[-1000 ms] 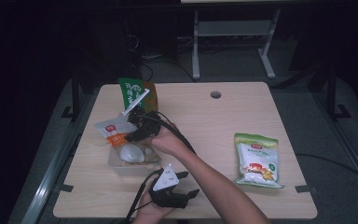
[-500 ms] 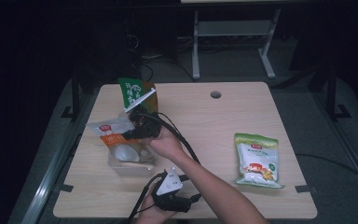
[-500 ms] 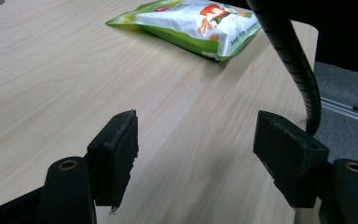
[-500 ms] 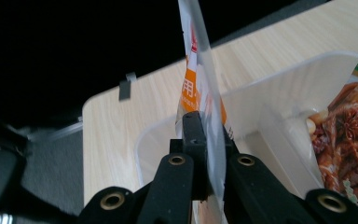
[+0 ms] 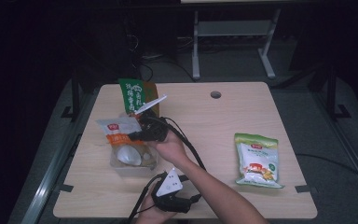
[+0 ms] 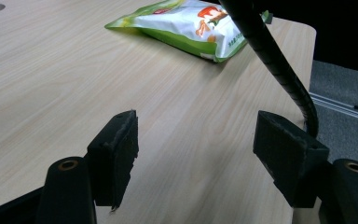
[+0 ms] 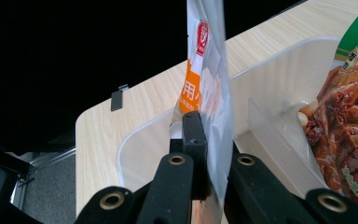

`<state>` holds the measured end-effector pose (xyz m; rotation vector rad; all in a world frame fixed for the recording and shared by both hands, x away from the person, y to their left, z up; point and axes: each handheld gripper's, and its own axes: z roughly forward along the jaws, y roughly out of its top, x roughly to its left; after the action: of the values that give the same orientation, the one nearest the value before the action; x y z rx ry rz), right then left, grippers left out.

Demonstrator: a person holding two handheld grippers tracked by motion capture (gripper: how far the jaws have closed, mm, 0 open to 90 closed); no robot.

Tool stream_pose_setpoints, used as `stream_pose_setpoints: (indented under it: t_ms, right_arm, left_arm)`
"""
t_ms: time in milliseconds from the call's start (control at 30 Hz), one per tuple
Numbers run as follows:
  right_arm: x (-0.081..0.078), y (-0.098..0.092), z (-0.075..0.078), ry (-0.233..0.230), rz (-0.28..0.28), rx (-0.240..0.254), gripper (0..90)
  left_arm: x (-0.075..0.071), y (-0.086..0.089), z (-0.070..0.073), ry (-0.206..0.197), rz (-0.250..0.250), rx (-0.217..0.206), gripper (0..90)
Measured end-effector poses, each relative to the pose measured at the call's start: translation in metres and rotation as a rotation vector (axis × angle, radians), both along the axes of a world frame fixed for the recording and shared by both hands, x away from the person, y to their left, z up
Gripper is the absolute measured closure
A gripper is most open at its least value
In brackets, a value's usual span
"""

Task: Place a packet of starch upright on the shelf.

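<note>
My right gripper (image 5: 133, 136) is shut on a white and orange packet (image 5: 117, 129), holding it above the left part of a clear plastic container (image 5: 121, 170). In the right gripper view the packet (image 7: 207, 84) stands on edge between the pressed jaws (image 7: 209, 140), over the container's wall (image 7: 284, 70). A pack of brown food (image 7: 349, 130) lies in the compartment beside it. My left gripper (image 5: 190, 201) rests open near the table's front edge. Nothing is between its pads (image 6: 196, 149), and it points along the bare wood.
A green snack bag (image 5: 134, 95) stands upright just behind the container. A green and white bag (image 5: 256, 161) lies flat at the right, also seen far off (image 6: 191, 25) past the left jaws. A black cable (image 6: 270, 51) crosses there. A round hole (image 5: 216, 94) marks the table's back.
The right hand has sunk a little toward the container with the packet in its jaws. The left gripper has kept still.
</note>
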<state>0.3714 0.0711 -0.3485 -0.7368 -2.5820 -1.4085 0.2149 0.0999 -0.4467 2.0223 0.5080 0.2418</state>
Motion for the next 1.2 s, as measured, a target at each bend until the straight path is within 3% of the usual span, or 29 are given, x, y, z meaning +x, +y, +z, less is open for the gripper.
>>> stream_pose_setpoints:
  t_ms: [367, 700, 900, 1033, 1200]
  right_arm:
    - [-0.005, -0.002, -0.007, -0.041, 0.015, -0.013, 89.5]
    - [-0.009, -0.015, -0.017, -0.031, 0.028, -0.028, 89.4]
    - [-0.009, -0.017, -0.019, -0.053, 0.046, -0.054, 89.4]
    - [-0.008, -0.018, -0.021, -0.037, 0.044, -0.053, 89.1]
    - [-0.008, -0.018, -0.021, -0.054, 0.054, -0.111, 79.1]
  left_arm:
    - [0.000, 0.000, -0.001, -0.005, 0.000, 0.008, 30.3]
    - [-0.001, 0.001, 0.000, -0.005, 0.001, 0.011, 30.3]
    - [-0.001, 0.001, 0.000, -0.007, 0.000, 0.010, 30.3]
    - [-0.002, 0.001, 0.000, -0.006, -0.003, 0.014, 30.3]
    - [-0.001, 0.001, 0.000, -0.008, -0.002, 0.015, 30.3]
